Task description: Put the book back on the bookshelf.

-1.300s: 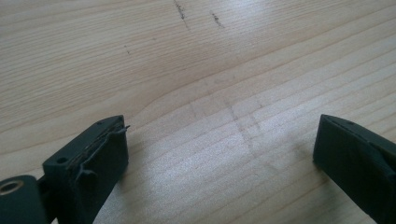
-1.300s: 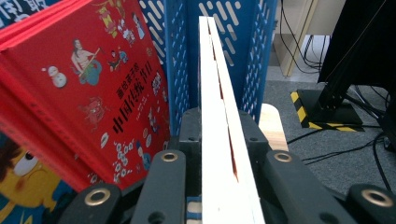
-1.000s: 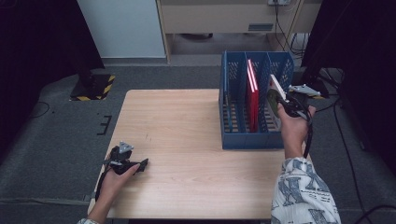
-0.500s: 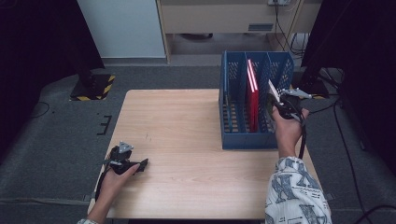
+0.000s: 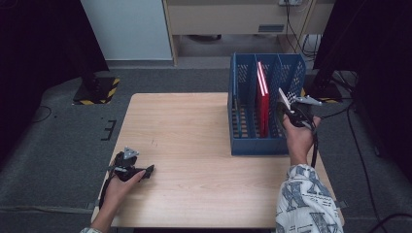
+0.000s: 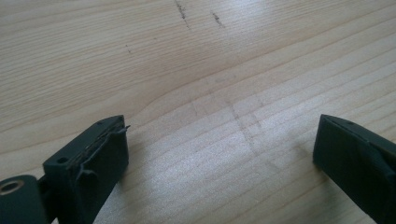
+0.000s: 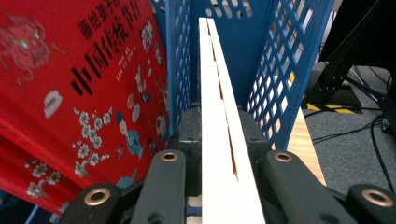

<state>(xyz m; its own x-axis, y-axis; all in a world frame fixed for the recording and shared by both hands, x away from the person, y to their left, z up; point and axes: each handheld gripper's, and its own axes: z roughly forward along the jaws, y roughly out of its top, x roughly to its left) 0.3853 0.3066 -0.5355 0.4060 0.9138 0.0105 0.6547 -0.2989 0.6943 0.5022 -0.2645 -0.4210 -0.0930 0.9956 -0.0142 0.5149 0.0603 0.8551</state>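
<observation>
Resting at the near left corner of the worktop [image 5: 194,145], the left tool [image 5: 145,171] lies low under the person's left hand [image 5: 119,187], its jaws standing wide apart over bare wood with nothing between them; it looks parked there, out of the way, since the work in hand needs one hand alone; further right stands the blue file rack [image 5: 257,144], set at the right edge of the worktop within easy reach of the right arm, its dividers running front to back so that flat things can stand upright on edge; a red book [image 5: 263,102] already stands in the middle compartment, leaning a little against a divider; rightmost, the right tool [image 5: 286,108] is clamped on a thin white book [image 7: 219,140] by its lower part, edge-on and tilted, with the jaws pressed to both covers; the white book is held over the rack's right compartment, beside the divider that parts it from the red book; gripping it on edge, in line with the slot, seems meant to let it slide down between the walls without catching.
</observation>
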